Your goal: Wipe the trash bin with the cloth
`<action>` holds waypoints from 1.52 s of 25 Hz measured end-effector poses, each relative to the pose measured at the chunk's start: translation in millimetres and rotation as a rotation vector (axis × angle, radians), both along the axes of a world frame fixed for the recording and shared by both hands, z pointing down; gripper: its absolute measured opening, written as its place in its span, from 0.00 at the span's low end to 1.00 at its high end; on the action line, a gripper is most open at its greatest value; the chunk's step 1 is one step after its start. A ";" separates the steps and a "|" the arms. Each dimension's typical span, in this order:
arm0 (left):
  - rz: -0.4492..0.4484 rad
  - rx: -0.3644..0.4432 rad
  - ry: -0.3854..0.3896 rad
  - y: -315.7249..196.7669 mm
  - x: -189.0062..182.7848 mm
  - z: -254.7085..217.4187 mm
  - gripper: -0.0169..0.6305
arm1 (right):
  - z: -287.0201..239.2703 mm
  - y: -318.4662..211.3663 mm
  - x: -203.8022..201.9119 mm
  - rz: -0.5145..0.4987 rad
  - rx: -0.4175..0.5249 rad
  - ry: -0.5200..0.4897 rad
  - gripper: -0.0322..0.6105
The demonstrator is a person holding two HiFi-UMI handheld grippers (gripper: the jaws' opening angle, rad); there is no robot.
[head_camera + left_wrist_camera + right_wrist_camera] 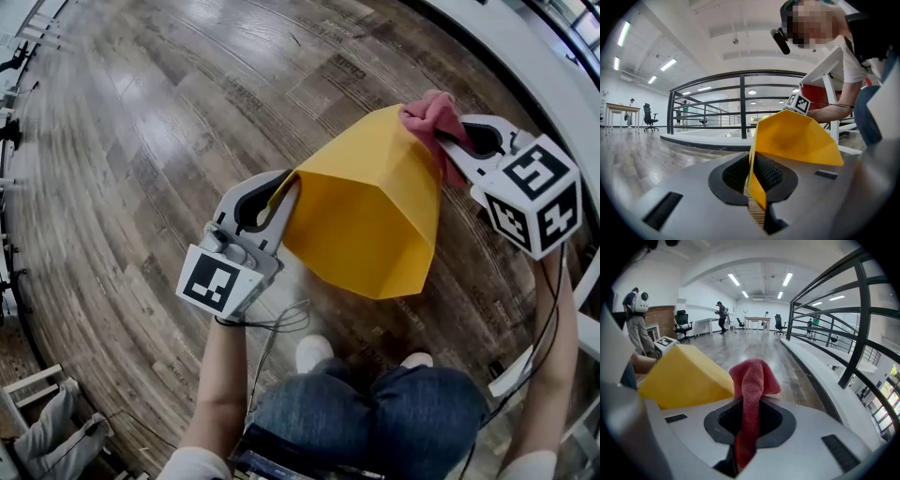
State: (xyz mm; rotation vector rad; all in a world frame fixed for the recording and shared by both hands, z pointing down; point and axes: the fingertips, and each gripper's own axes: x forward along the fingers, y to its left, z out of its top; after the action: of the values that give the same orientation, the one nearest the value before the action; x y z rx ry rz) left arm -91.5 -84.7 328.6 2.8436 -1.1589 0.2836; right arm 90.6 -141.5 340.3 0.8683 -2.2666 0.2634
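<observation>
In the middle left of the head view, the left gripper (289, 192) is pinched tight on the rim of the yellow trash bin (366, 216). That likely holds the bin up and steady. Farther up, at the upper right, the right gripper (445, 142) squeezes the pink cloth (427, 114) right at the bin's far edge, ready to rub it.

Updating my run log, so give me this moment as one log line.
left hand-held gripper: shut on edge of yellow plastic trash bin | right hand-held gripper: shut on pink cloth | cloth: at bin's far corner
</observation>
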 end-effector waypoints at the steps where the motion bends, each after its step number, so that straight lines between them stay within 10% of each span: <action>1: -0.007 -0.001 0.009 0.1 -0.6 0.3 0.07 | -15.5 14.0 -7.7 -0.024 0.008 -0.030 0.13; 15: -0.012 -0.024 -0.005 8.2 -7.6 13.1 0.07 | -53.2 105.2 -49.5 -0.088 -0.096 -0.319 0.13; 32: -0.074 -0.052 0.008 23.1 -24.7 25.9 0.09 | 23.8 45.7 -12.8 0.165 -0.173 -0.307 0.13; 38: -0.108 0.080 -0.219 28.8 -8.9 13.4 0.09 | 36.4 37.0 -11.8 0.176 -0.181 -0.251 0.13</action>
State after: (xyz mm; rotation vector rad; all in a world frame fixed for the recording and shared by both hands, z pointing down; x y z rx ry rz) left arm -100.5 -55.8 342.0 2.8613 -1.3878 0.5663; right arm 78.8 -104.5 376.7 0.9852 -2.3493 0.6808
